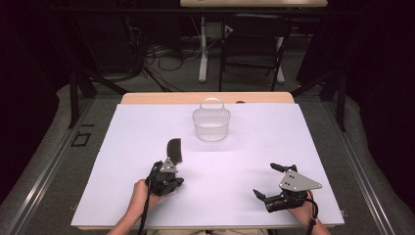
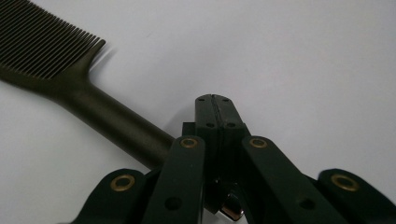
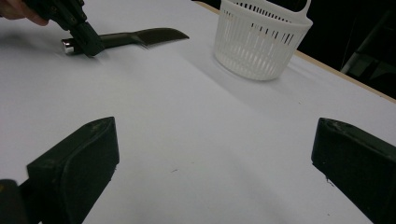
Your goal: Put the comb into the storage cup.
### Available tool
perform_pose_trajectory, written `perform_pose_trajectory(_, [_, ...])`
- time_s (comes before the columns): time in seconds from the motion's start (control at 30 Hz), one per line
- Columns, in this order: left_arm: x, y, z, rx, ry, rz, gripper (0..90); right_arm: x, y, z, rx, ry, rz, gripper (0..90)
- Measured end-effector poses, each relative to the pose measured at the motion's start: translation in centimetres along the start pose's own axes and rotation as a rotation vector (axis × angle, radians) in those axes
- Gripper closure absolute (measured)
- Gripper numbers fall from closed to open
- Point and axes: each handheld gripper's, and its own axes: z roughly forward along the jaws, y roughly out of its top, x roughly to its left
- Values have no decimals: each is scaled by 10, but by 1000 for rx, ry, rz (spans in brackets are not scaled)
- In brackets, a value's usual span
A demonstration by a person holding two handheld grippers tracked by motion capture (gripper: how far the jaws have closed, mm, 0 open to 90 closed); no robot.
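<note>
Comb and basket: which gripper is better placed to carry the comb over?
Left. The left gripper sits at the comb, jaws shut at its handle end, though a firm grip is unclear. The right gripper is open, off to the side; the basket lies ahead.

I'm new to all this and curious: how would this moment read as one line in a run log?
left gripper: shut on comb handle | right gripper: open, empty | basket: beyond comb | comb: lying on table

Bright tabletop, dark surroundings (soft shadows)
</note>
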Motion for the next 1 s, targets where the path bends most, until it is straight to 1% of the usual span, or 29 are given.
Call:
perform_pose_trajectory(0.17, [2,-1,-2,11,10,-1,900,0,0,-1,-4,0,-4,4])
perform_pose_trajectory(0.3, [4,-3,-4,15,15,-10,900,0,0,-1,-3,1,-4,4])
perform_pose_trajectory(0.33, [5,-4,-5,20,14,-15,900,0,0,-1,-3,2,-3,4])
perform_pose_trajectory(0.37, [6,-5,-5,16,16,-22,900,0,0,0,-3,1,-4,4])
perform_pose_trajectory(0.53, [10,-8,-10,22,25,-30,900,0,0,0,2,1,-2,4])
perform_pose_trajectory(0.57, [10,-9,-10,17,33,-34,900,0,0,0,2,1,-2,4])
perform_pose_trajectory(0.73, [14,-12,-13,19,41,-49,900,0,0,0,2,7,-2,4])
perform_pose_trajectory(0.9, [15,-13,-13,24,54,-52,900,0,0,0,2,9,-2,4])
perform_pose_trajectory(0.97, [17,-13,-13,30,59,-42,900,0,0,1,0,7,-2,4])
perform_pose_trajectory(1.0, [17,-13,-13,26,63,-47,900,0,0,1,1,8,0,4])
